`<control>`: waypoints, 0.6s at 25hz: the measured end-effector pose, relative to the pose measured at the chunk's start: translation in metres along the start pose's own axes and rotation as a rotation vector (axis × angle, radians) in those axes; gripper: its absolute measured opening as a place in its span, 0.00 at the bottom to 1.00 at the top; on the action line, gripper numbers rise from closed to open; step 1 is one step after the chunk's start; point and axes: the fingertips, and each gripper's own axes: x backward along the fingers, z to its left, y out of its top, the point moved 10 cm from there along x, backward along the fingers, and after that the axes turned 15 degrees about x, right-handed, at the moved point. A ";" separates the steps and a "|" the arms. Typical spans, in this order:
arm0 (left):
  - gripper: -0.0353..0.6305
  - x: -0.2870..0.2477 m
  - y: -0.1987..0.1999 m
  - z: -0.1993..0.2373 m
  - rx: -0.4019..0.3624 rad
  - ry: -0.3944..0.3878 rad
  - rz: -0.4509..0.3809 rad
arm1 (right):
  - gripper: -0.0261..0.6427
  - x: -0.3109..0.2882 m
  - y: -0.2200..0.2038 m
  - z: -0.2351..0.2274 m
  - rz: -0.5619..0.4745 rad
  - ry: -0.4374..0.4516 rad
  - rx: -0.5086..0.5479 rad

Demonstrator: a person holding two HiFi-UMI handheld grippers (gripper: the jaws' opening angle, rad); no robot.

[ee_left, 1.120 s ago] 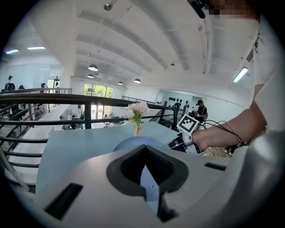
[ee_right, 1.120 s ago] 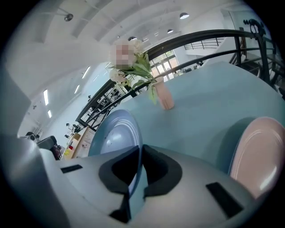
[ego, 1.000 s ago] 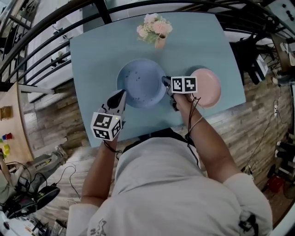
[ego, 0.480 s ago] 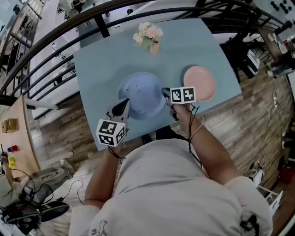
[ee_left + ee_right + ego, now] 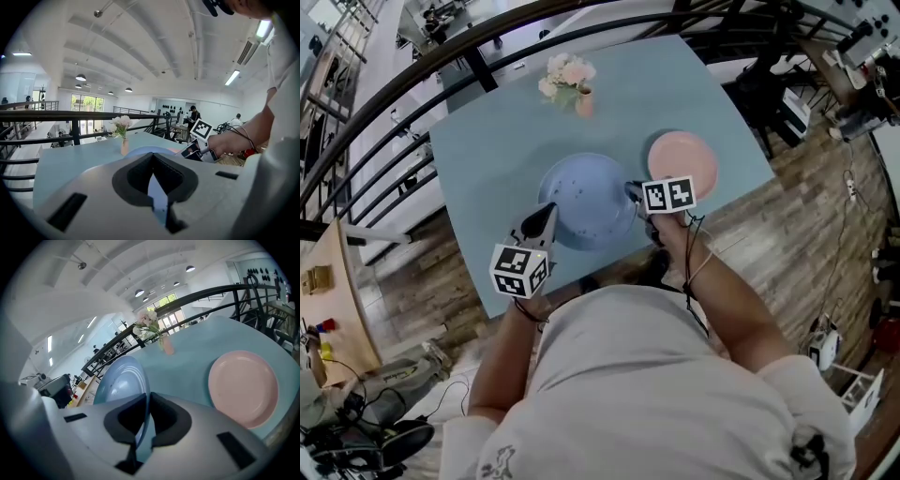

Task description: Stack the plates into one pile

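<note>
Blue plate clamped by left claw and right claw, pink plate beside, flowers in vase

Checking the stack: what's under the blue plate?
Table shows below the blue plate, gripped at its rim by left gripper and right gripper; the pink plate lies apart. The patch directly beneath is covered.

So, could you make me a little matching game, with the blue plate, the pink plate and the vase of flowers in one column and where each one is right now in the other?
Things:
1. blue plate
2. pink plate
3. vase of flowers

Places:
A. standing at the far side of the table
B. lying flat on the table, with nothing touching it
C. clamped at its rim by the left gripper on one side and the right gripper on the other

Pairs: 1-C, 2-B, 3-A
</note>
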 end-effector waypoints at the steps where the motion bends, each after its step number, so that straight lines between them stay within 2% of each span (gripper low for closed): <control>1: 0.06 -0.005 0.000 -0.003 -0.002 -0.001 0.005 | 0.07 0.004 -0.001 -0.006 -0.003 -0.002 -0.003; 6: 0.06 -0.038 -0.005 -0.031 -0.004 -0.018 0.031 | 0.07 0.030 -0.009 -0.046 -0.010 -0.011 -0.024; 15: 0.06 -0.122 -0.010 -0.098 0.008 -0.008 0.033 | 0.07 0.079 -0.023 -0.148 -0.006 -0.004 -0.041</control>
